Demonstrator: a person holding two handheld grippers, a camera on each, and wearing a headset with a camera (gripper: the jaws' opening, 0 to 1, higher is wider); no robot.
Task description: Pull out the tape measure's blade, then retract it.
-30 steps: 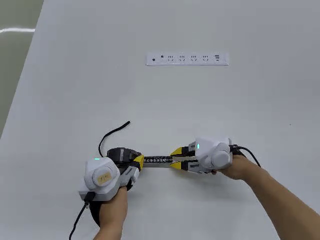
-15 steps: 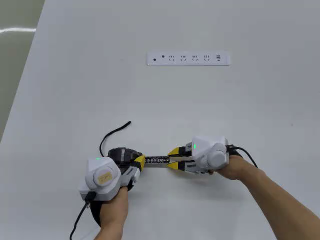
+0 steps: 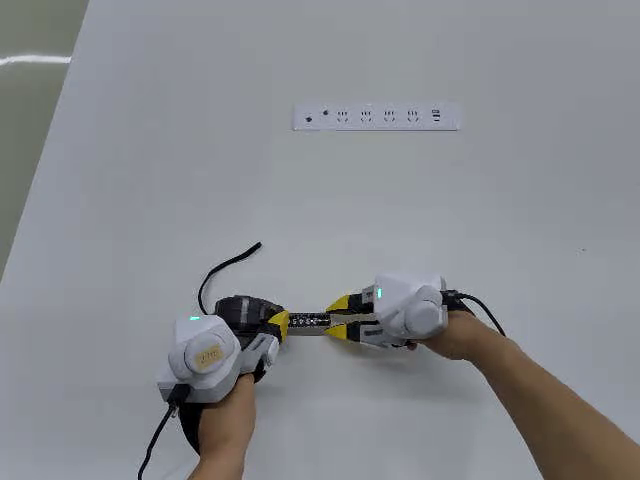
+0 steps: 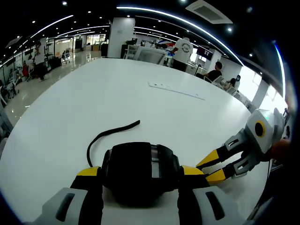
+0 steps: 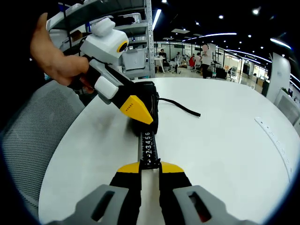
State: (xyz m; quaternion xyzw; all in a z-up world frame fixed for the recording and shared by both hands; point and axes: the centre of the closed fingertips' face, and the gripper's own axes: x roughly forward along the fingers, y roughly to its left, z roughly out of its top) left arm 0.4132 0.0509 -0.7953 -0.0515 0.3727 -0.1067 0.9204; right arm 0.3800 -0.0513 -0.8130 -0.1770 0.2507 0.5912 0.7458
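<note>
Tabletop (image 3: pixel 450 220) is plain white. At its near left, the left gripper (image 4: pixel 140 171) is closed around the tape measure (image 3: pixel 244 309). Its 2 yellow-tipped jaws press against either side of the black case (image 4: pixel 136 159), which rests on the surface. A thin black strap (image 3: pixel 225 266) curls away from the far side of the case and lies loose on the tabletop.

From the right of the case, the blade (image 5: pixel 147 144) runs out flat toward the right gripper (image 5: pixel 150 168). A short length is drawn out, and in the right gripper view the printed numerals 2 to 6 read along it. The right gripper has its 2 jaws nearly together, pinching the blade's free end between the yellow tips. The 2 grippers face each other tip to tip, near but not touching — the blade spans the gap. A hand (image 3: pixel 455 335) holds the right gripper from the right.

Well beyond, toward the far side of the tabletop, a white power strip (image 3: pixel 377 116) lies flat.
</note>
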